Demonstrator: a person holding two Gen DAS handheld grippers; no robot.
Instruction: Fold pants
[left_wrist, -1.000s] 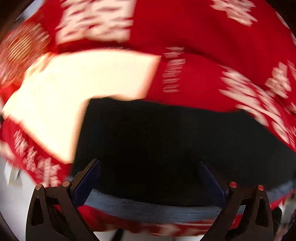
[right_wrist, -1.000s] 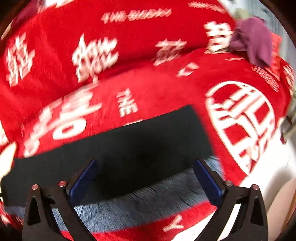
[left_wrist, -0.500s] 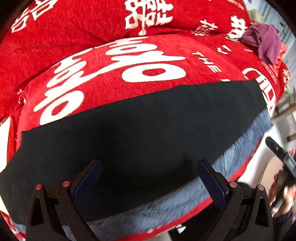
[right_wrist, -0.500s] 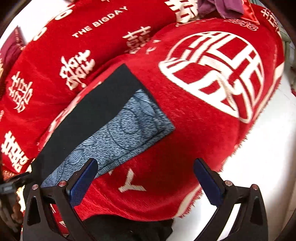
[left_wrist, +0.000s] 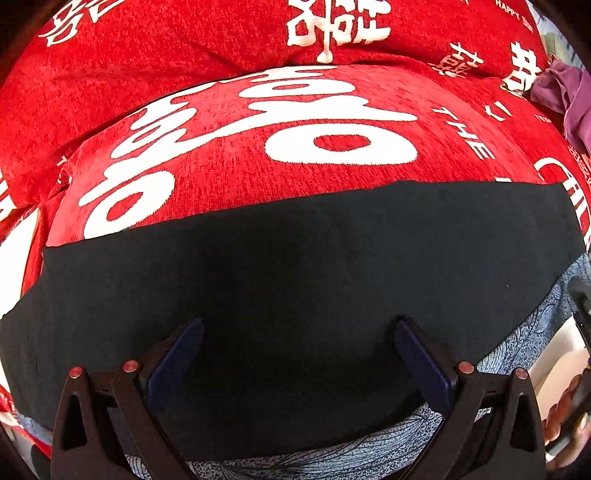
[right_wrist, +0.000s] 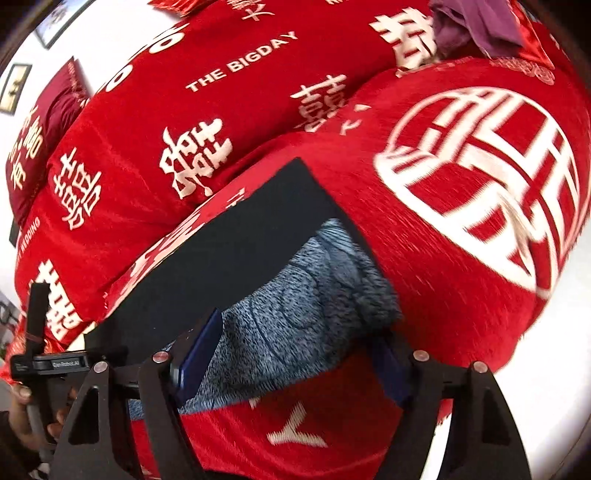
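Note:
The pants (left_wrist: 295, 266) lie flat across a red blanket with white lettering (left_wrist: 258, 162). They are black on top with a blue-grey patterned layer (left_wrist: 524, 343) showing along the near edge. My left gripper (left_wrist: 299, 332) is open just above the middle of the black cloth. In the right wrist view the pants' end (right_wrist: 317, 295) shows black and blue-grey. My right gripper (right_wrist: 291, 339) is open, its fingers on either side of the blue-grey corner.
A purple cloth (right_wrist: 476, 22) lies at the far right of the blanket (right_wrist: 480, 258). The blanket's front edge drops to a pale floor (right_wrist: 561, 369). A hand on the left gripper's handle (right_wrist: 37, 365) shows at lower left of the right wrist view.
My right gripper has moved in over the blue-grey corner of the pants, its fingers now around it. My left gripper has shifted slightly closer over the black cloth.

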